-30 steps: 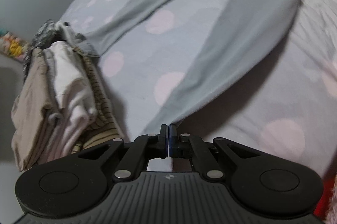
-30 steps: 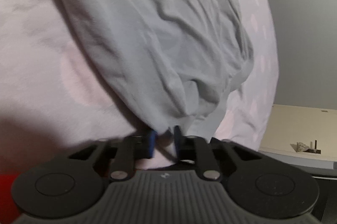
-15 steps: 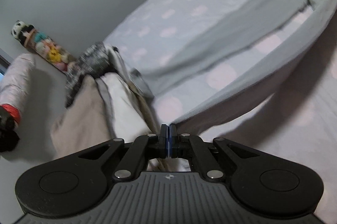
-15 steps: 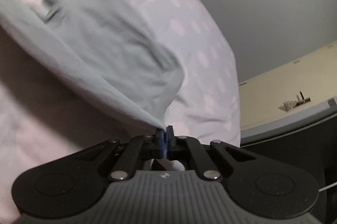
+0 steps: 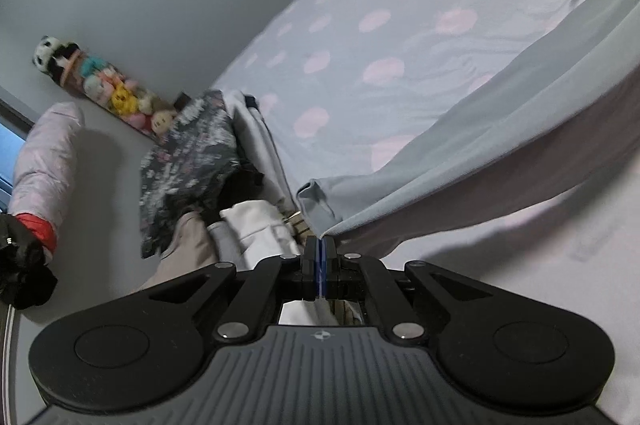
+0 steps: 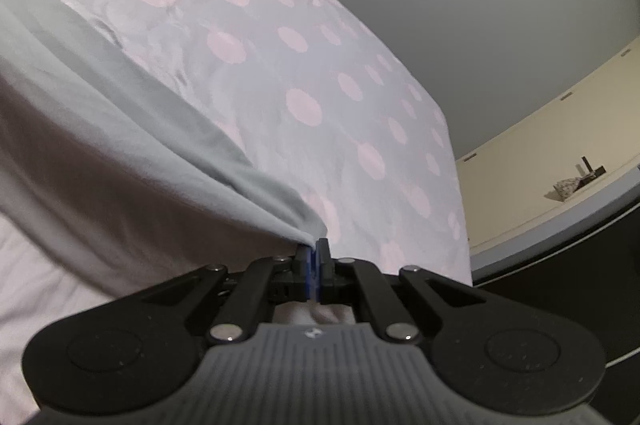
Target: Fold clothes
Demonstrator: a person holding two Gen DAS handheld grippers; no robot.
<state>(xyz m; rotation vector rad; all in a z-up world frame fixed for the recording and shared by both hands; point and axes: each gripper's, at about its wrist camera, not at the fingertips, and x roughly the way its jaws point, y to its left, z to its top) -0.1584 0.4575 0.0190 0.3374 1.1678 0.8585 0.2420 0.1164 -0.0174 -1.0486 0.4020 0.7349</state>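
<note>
Left wrist view: left gripper & right gripper fingers both clamped on grey garment edge, lifted over bed; keep taut, level, lay down evenly.

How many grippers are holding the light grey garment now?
2. The left gripper pinches one end of the light grey cotton garment; the right gripper pinches its other end.

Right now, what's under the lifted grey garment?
Under the grey garment, stretched between the left gripper and right gripper, lies the polka-dot bedsheet in shadow. Whatever sits directly beneath the cloth's middle is covered.
</note>
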